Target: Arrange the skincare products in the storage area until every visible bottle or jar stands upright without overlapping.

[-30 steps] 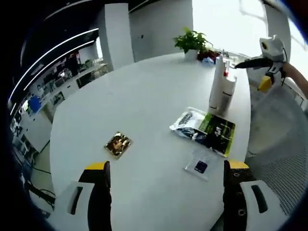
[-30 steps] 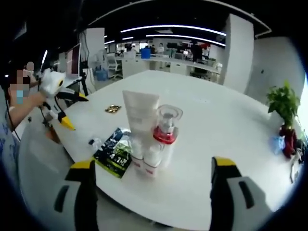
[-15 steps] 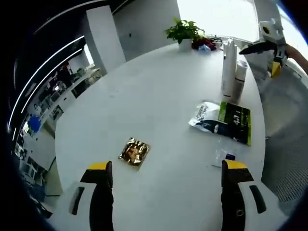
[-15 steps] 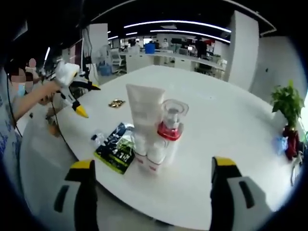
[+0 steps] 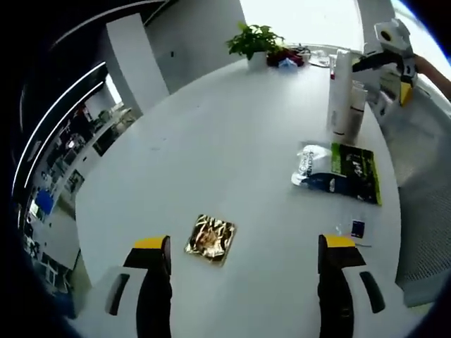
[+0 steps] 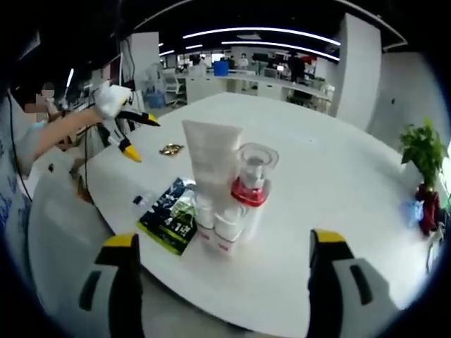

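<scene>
Left gripper [image 5: 243,257] is hanging wide open, empty, over a gold sachet [image 5: 211,239]. Right gripper [image 6: 222,257], likewise open and empty, is facing the upright tube [image 6: 210,177] and pump bottle [image 6: 248,193], standing touching beside a green packet [image 6: 169,214] on the table [image 6: 317,176].

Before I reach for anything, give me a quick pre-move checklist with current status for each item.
1. Left gripper open and holding nothing: ok.
2. Right gripper open and holding nothing: ok.
3. White tube and red-collared pump bottle upright: ok.
4. Those containers not overlapping: cannot tell; they stand packed together.
5. Gold sachet lies flat between the left gripper's jaws: ok.
6. Green pouch lies flat beside the bottles: ok.
</scene>
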`<state>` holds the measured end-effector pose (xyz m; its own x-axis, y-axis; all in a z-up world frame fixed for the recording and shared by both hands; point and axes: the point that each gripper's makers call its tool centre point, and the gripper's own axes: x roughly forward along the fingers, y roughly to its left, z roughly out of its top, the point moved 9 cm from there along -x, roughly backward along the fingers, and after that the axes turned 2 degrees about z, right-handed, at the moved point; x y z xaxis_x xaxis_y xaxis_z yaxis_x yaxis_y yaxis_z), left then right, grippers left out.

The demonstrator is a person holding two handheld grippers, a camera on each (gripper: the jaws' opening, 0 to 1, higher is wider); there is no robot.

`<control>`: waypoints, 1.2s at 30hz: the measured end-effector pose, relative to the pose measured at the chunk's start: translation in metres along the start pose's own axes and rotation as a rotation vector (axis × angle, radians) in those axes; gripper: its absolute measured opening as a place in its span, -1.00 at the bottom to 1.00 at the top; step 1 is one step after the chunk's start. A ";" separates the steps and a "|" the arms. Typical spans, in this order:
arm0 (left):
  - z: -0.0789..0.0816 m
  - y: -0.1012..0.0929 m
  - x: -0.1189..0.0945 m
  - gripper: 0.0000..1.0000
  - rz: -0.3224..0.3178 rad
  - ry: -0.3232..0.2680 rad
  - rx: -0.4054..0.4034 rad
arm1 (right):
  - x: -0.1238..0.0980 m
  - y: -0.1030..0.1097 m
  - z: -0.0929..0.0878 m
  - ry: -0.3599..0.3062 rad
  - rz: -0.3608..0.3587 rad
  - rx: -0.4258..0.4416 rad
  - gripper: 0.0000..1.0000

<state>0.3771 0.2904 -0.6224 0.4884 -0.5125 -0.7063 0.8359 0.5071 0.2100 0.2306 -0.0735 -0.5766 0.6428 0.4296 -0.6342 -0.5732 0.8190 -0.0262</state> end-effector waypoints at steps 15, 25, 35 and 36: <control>0.007 0.030 0.028 0.40 -0.078 0.070 0.071 | 0.003 -0.007 0.003 0.008 -0.009 0.009 0.99; 0.000 0.042 0.045 0.22 -0.146 0.138 0.083 | 0.003 -0.011 -0.001 0.017 -0.022 0.027 0.99; -0.009 0.048 0.057 0.06 -0.182 0.195 0.072 | 0.004 -0.015 -0.005 0.031 -0.037 0.046 0.99; -0.009 0.049 0.057 0.04 -0.184 0.195 0.068 | 0.004 -0.015 -0.005 0.031 -0.037 0.046 0.99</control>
<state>0.4438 0.2920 -0.6588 0.2750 -0.4448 -0.8524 0.9240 0.3672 0.1065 0.2391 -0.0865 -0.5829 0.6466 0.3872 -0.6573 -0.5252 0.8509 -0.0153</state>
